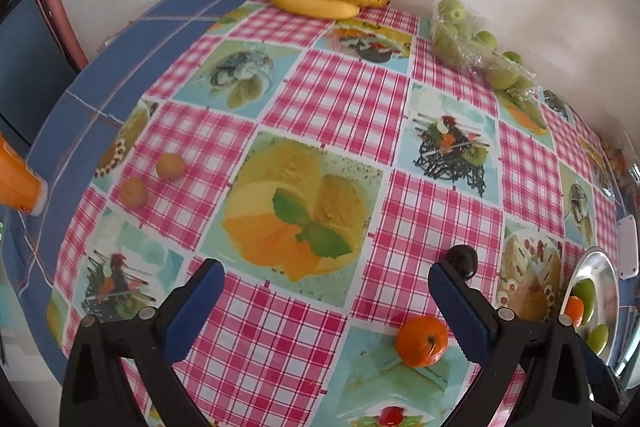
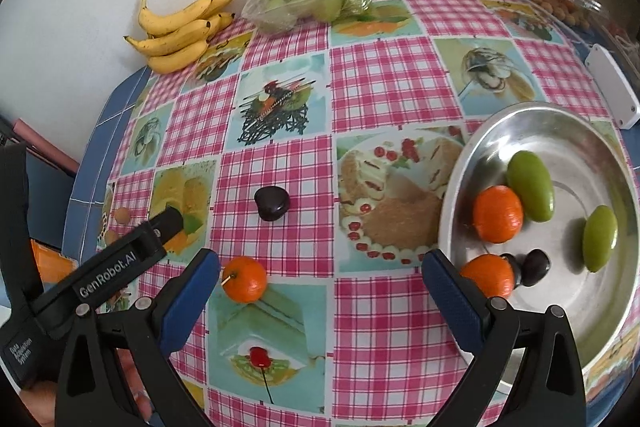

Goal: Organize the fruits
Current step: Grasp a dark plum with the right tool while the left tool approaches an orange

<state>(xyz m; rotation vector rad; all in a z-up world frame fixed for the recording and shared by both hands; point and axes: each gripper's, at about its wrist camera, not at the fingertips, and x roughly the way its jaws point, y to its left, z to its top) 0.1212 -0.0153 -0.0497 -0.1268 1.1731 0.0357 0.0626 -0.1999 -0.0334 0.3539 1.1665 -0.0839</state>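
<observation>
The counter [image 2: 380,75] fills both views. A metal bowl [image 2: 600,131] at right holds two oranges, two green fruits and dark plums. Bananas [image 2: 180,27] lie upper left. Both the left gripper [image 1: 326,303] and right gripper [image 2: 320,291] are released, empty. A loose orange [image 2: 245,279] and plum [image 2: 272,203] sit centre.

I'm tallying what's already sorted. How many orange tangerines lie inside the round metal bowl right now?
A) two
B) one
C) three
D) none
A: the right wrist view shows two orange tangerines inside the round metal bowl, beside two green oval fruits and dark plums; a third tangerine sits out on the checked tablecloth.
</observation>
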